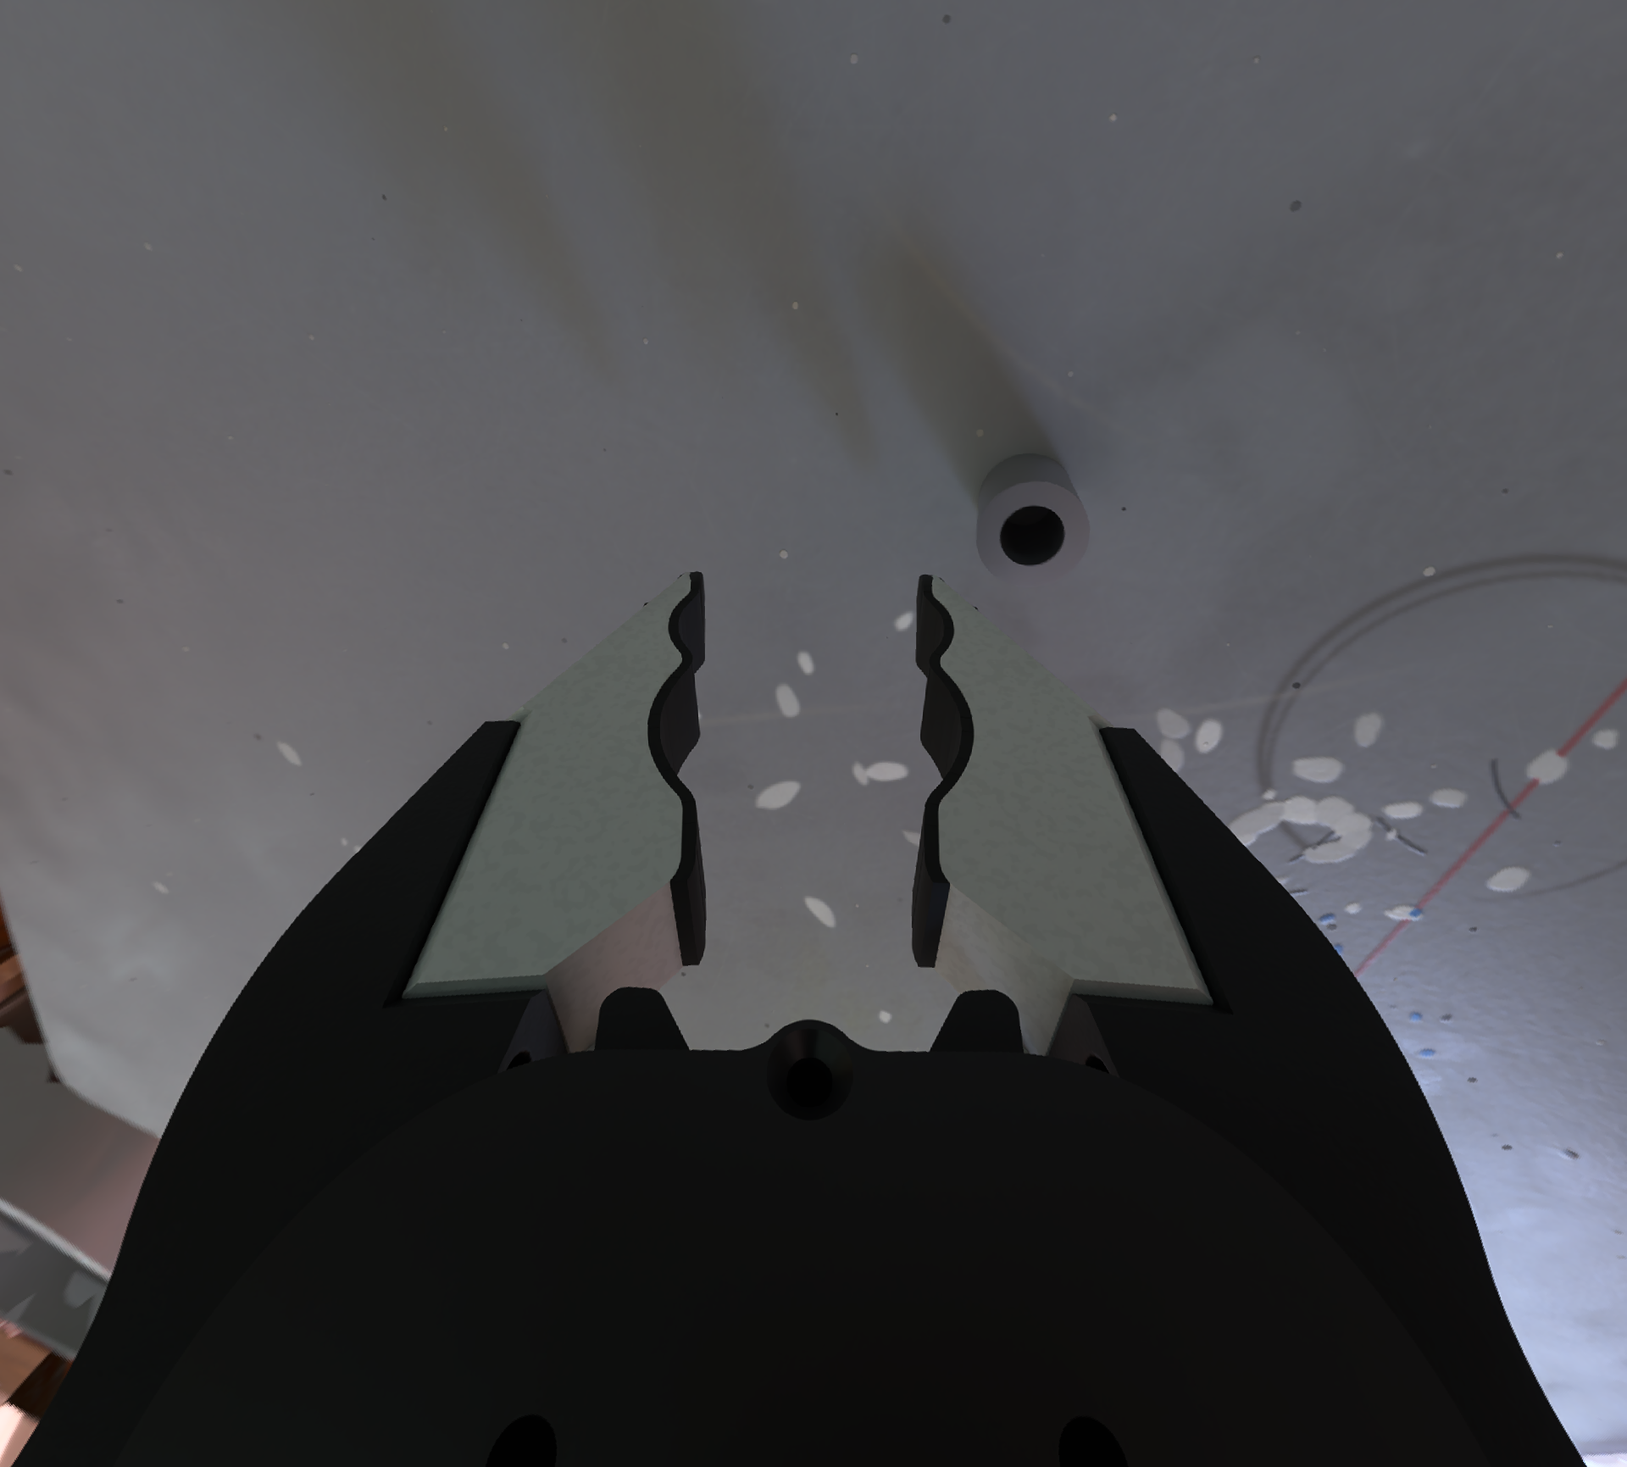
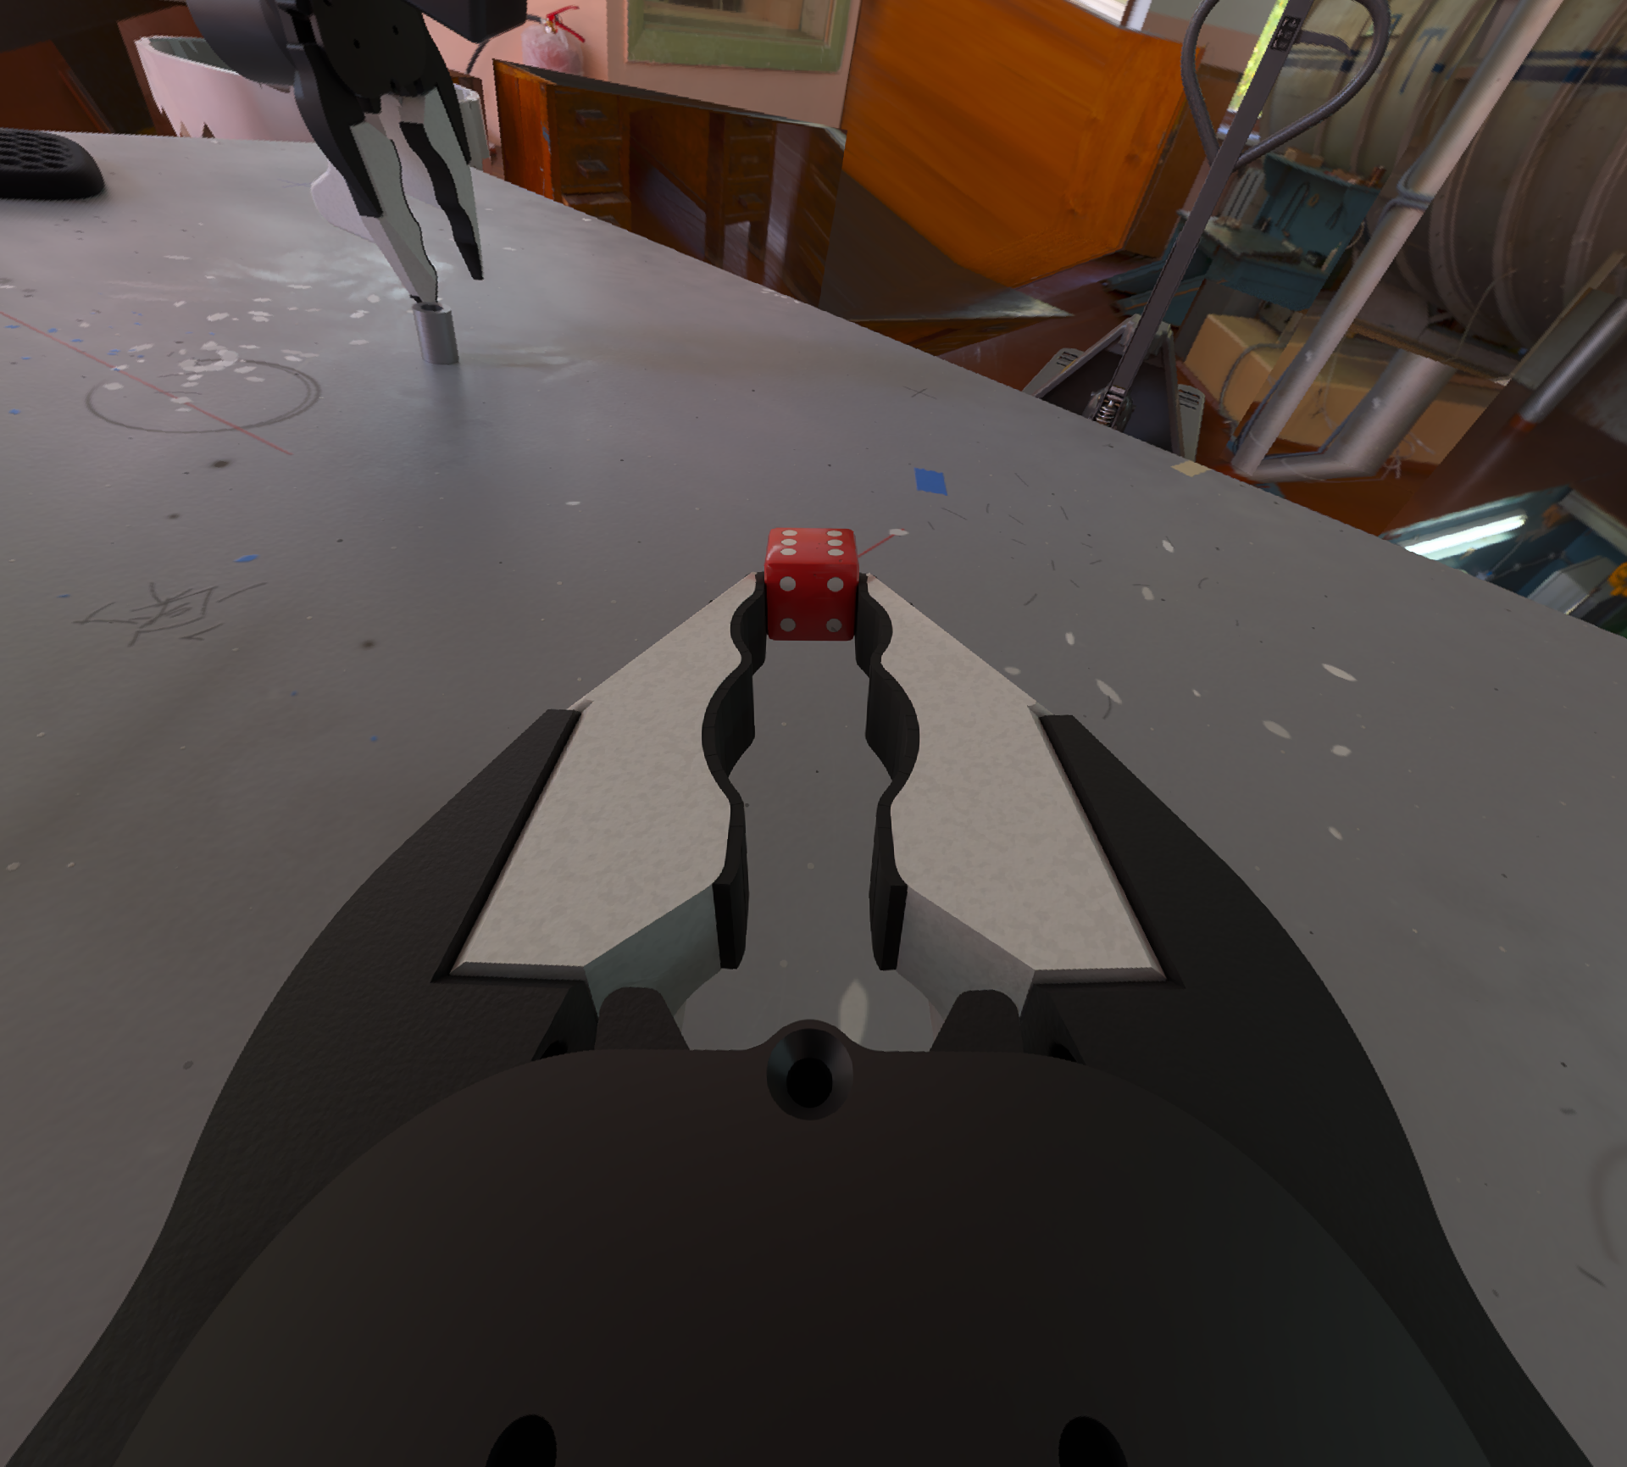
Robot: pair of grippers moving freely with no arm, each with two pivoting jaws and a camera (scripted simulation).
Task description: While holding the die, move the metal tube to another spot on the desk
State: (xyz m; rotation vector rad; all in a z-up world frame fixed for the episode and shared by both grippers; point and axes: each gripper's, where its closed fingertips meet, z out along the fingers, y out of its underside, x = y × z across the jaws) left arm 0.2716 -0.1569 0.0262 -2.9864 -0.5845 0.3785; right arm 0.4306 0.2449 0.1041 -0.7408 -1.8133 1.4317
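A short grey metal tube [image 1: 1032, 516] stands upright on the grey desk [image 1: 440, 280], its dark bore facing up. My left gripper [image 1: 810, 588] is open and empty, hovering above the desk with the tube just ahead and to the right of its fingertips. In the right wrist view the tube [image 2: 437, 335] stands under the left gripper [image 2: 451, 284], which points down at it. My right gripper [image 2: 810, 588] is shut on a red die [image 2: 810, 584] with white pips, held at the fingertips a little above the desk.
A drawn circle with a red line [image 2: 202, 394] and white paint flecks mark the desk [image 2: 528, 509] near the tube. A black perforated object [image 2: 44, 161] lies at the far left. The desk edge runs diagonally at the right; beyond it stands a pallet jack [image 2: 1233, 192].
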